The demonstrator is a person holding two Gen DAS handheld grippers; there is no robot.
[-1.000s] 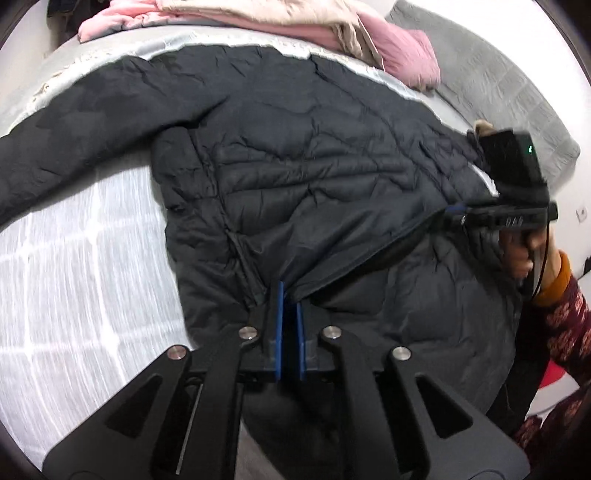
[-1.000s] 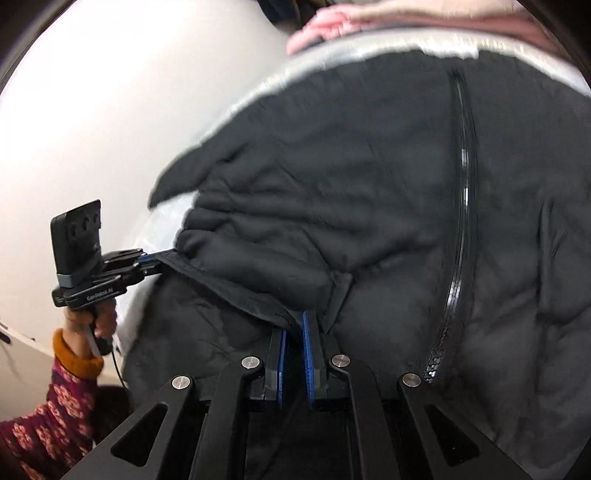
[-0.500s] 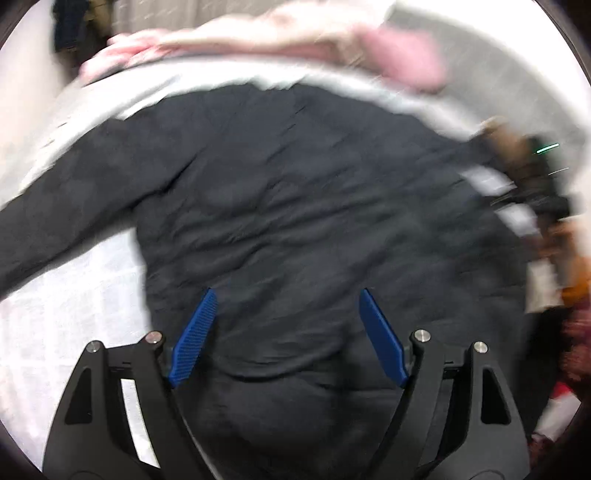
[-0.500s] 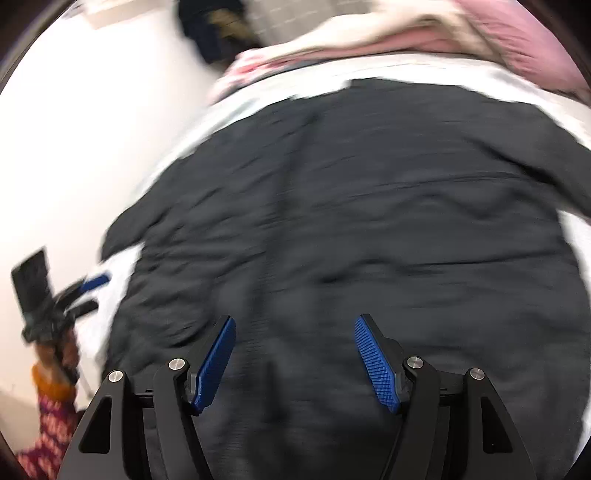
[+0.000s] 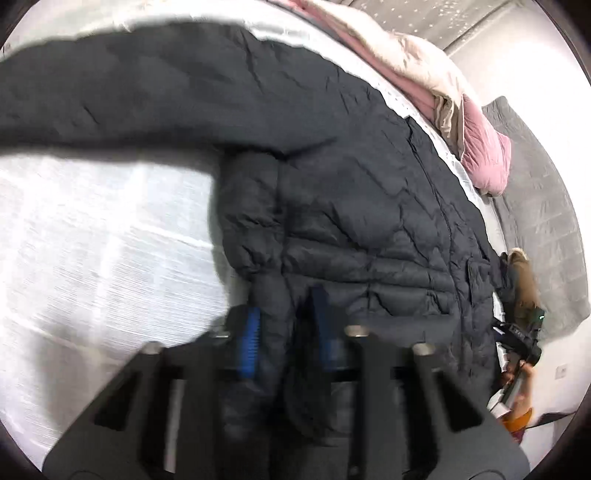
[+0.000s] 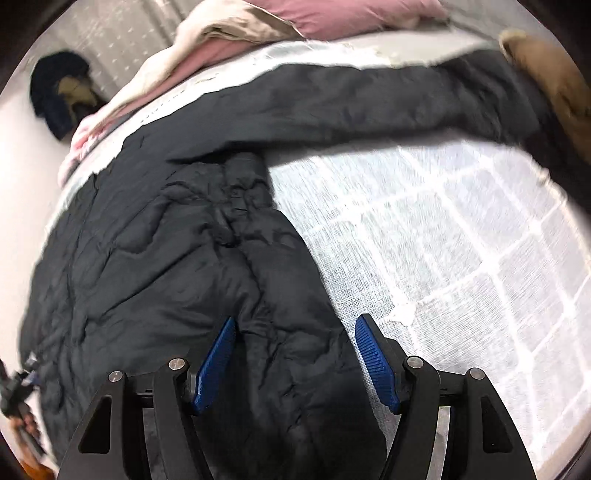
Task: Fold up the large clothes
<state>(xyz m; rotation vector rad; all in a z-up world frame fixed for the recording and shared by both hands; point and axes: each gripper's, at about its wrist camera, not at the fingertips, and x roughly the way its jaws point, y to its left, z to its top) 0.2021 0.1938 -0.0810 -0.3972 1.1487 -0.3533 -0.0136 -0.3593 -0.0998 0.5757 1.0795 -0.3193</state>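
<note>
A large black puffer jacket (image 5: pixel 351 192) lies spread on a white bed sheet (image 5: pixel 92 251), one sleeve stretched out across the top. My left gripper (image 5: pixel 286 332) has its blue pads closing around a fold at the jacket's left hem edge; the view is blurred, with a narrow gap still between the pads. In the right wrist view the jacket (image 6: pixel 166 266) fills the left half, with its other sleeve (image 6: pixel 369 107) stretched to the right. My right gripper (image 6: pixel 295 354) is open, its pads straddling the jacket's right hem edge over the sheet (image 6: pixel 461 258).
Pink and cream bedding (image 5: pixel 424 74) is piled along the far edge of the bed, also seen in the right wrist view (image 6: pixel 258 29). A grey blanket (image 5: pixel 535 206) lies at right. A dark garment (image 6: pixel 62 92) lies at far left.
Both grippers let go of the jacket front, opened, and moved to the jacket's outer hem sides. The left pads have since narrowed around a fold of fabric.
</note>
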